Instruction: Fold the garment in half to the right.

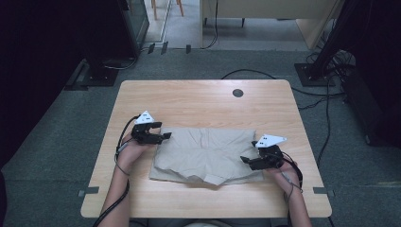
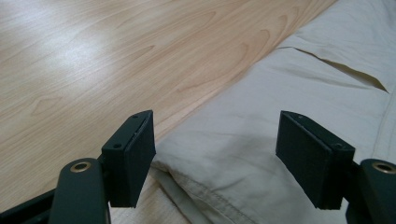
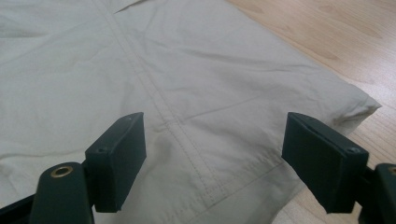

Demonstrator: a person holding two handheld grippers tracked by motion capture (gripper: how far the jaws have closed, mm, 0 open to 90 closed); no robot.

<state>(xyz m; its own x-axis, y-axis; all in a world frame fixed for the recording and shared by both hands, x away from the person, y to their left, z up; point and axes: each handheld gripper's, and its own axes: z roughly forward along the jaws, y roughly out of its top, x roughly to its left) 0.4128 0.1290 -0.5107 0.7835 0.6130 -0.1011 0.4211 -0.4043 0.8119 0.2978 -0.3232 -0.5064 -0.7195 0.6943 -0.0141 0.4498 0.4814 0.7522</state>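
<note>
A beige pair of shorts lies flat across the middle of the wooden table. My left gripper hovers at the garment's upper left corner, jaws open. In the left gripper view the hemmed edge of the shorts runs between the two open jaws with nothing pinched. My right gripper stands open over the shorts' right side near the lower corner. In the right gripper view a stitched seam of the shorts passes between the spread jaws, and the fabric corner lies just beyond the right jaw.
A dark round hole sits in the table near its far edge. Bare wood surrounds the garment on all sides. Cables and dark equipment stands crowd the floor beyond the table's right and left far corners.
</note>
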